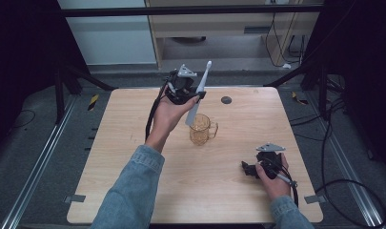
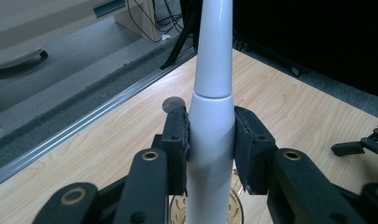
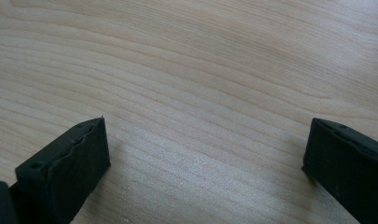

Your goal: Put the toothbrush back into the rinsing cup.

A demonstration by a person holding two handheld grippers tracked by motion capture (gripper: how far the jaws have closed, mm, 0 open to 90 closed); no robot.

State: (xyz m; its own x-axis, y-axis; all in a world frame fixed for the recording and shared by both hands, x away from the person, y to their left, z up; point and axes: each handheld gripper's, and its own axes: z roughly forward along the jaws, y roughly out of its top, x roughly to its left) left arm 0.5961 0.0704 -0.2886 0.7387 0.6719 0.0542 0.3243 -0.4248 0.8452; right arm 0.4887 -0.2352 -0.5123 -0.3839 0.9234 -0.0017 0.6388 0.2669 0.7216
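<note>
White toothbrush clamped by left fingers; right fingers wide.

No legible text or markings

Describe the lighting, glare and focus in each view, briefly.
High view: the wooden table is evenly lit, its surroundings dark, detail soft. Left gripper view: a bright glare streak runs up the white toothbrush; the near jaws look slightly soft. Right gripper view: sharp wood grain, soft shadows beside the right gripper.
</note>
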